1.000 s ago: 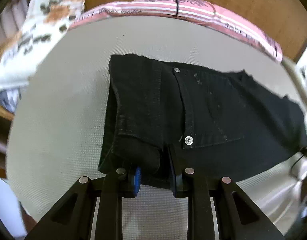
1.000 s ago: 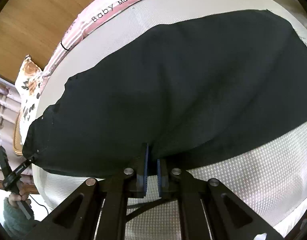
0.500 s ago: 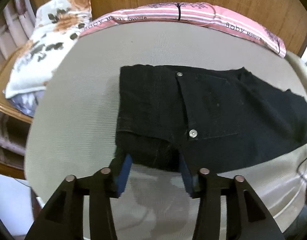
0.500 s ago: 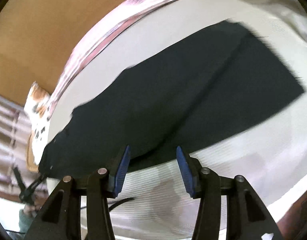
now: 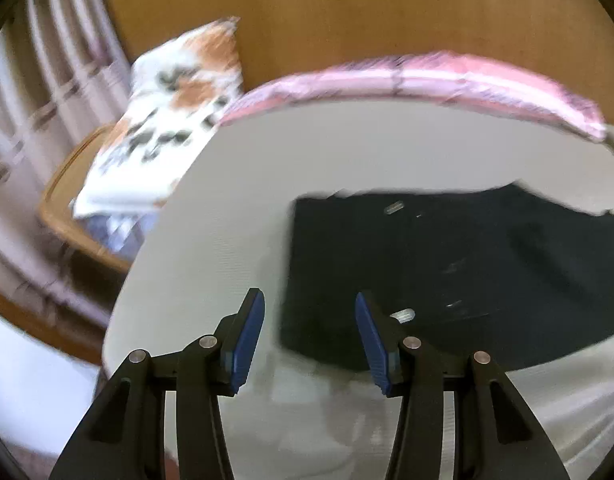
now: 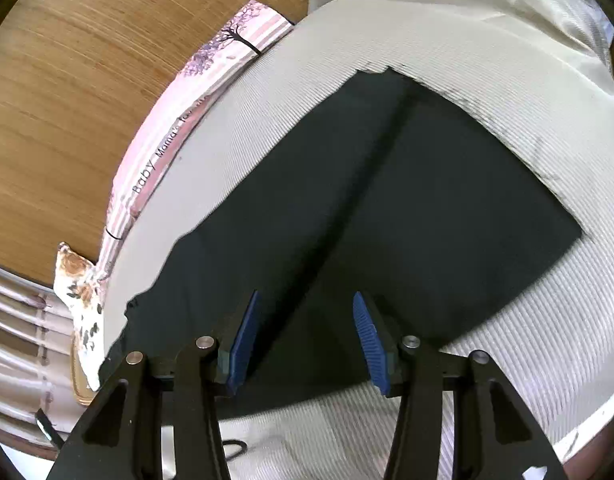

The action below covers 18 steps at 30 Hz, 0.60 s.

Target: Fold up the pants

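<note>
Both claws have let go since a second ago: the left claw [image 5: 309,334], then pinching the waistband corner, now has its blue pads spread wide with nothing between them, pulled back above the near edge of the black denim pants [image 5: 447,276]. The right claw [image 6: 305,338], which was clamped on the leg fabric, is likewise wide open and empty, its pads hovering over the near edge of the same pants [image 6: 387,216]. The pants lie flat on the pale ribbed bedspread [image 5: 227,240], folded lengthwise leg over leg (a straight crease runs up the middle in the right view), waistband toward the left claw, hems toward the far right. Two metal rivets show near the waist, blurred in the left view.

Bare bedspread lies open left of the waistband and in a strip along the near bed edge. Beyond the pants, a pink striped blanket [image 6: 179,136] lines the far edge; its print reads "Baby Mama's", the rest unreadable. A floral white-and-orange pillow [image 5: 167,132] sits at the far left corner, and a wooden headboard [image 6: 67,92] rises behind
</note>
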Each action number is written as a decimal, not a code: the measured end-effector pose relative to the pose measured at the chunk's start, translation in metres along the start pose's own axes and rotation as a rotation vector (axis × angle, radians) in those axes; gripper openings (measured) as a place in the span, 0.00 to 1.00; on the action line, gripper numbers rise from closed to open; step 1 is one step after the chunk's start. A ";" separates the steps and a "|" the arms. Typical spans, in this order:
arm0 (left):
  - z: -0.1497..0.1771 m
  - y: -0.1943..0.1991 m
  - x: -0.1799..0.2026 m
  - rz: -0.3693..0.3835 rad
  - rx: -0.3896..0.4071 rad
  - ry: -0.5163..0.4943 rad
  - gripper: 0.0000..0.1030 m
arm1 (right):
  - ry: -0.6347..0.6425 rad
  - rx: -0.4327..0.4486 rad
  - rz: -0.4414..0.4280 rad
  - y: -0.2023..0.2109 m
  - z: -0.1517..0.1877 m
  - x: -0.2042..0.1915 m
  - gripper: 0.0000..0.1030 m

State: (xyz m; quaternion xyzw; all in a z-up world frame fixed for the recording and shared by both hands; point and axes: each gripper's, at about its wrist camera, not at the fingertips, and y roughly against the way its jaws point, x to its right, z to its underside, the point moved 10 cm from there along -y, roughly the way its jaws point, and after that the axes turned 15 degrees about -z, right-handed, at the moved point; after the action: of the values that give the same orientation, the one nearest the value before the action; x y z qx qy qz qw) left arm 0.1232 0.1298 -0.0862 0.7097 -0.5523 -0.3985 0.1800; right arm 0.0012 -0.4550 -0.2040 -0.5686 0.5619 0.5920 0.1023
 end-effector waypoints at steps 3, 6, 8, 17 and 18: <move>-0.013 0.029 0.053 0.118 0.098 -0.109 0.49 | -0.003 -0.010 0.005 -0.012 -0.010 0.001 0.45; -0.012 0.054 0.125 0.305 0.128 -0.225 0.50 | -0.018 -0.030 0.008 -0.020 -0.016 0.003 0.45; -0.004 0.074 0.181 0.434 0.139 -0.315 0.50 | -0.032 -0.036 0.010 -0.023 -0.019 0.005 0.44; 0.039 0.136 0.357 0.753 0.163 -0.650 0.50 | -0.052 -0.050 -0.009 -0.027 -0.029 0.005 0.44; 0.045 0.139 0.368 0.771 0.159 -0.683 0.50 | -0.055 -0.051 -0.009 -0.027 -0.030 0.005 0.44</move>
State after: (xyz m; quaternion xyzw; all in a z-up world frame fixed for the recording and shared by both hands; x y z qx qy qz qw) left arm 0.0259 -0.2480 -0.1521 0.2958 -0.8294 -0.4689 0.0686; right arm 0.0369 -0.4719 -0.2148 -0.5573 0.5409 0.6210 0.1057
